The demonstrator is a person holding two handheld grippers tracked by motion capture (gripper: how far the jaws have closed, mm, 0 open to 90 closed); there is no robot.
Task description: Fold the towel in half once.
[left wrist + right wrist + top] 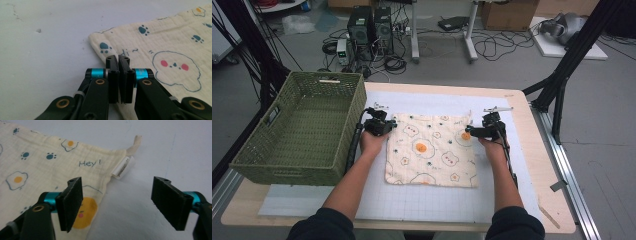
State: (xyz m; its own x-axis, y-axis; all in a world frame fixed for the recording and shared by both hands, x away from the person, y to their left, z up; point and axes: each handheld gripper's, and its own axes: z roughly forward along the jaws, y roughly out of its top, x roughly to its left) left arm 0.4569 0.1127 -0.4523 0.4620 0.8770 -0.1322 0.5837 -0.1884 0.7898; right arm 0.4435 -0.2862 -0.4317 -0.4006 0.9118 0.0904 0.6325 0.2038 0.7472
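Cream crinkled cloth, square, printed with fried eggs and paw marks, lies flat on pale gridded surface. Left tongs pinch cloth's far left corner edge, pressed together. Right tongs spread, straddling cloth's far right edge near white label. Green woven basket stands just left, interior bare.

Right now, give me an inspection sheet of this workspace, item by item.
Surface: wooden table with a pale gridded mat.
Job's things: printed cloth lying flat.
Clutter: green basket at the table's left side.
Grippers: left gripper shut at the cloth's edge; right gripper open over the tagged corner.
Cables: one trailing from each gripper; tangle on the floor.
Surroundings: computer towers, cardboard boxes.
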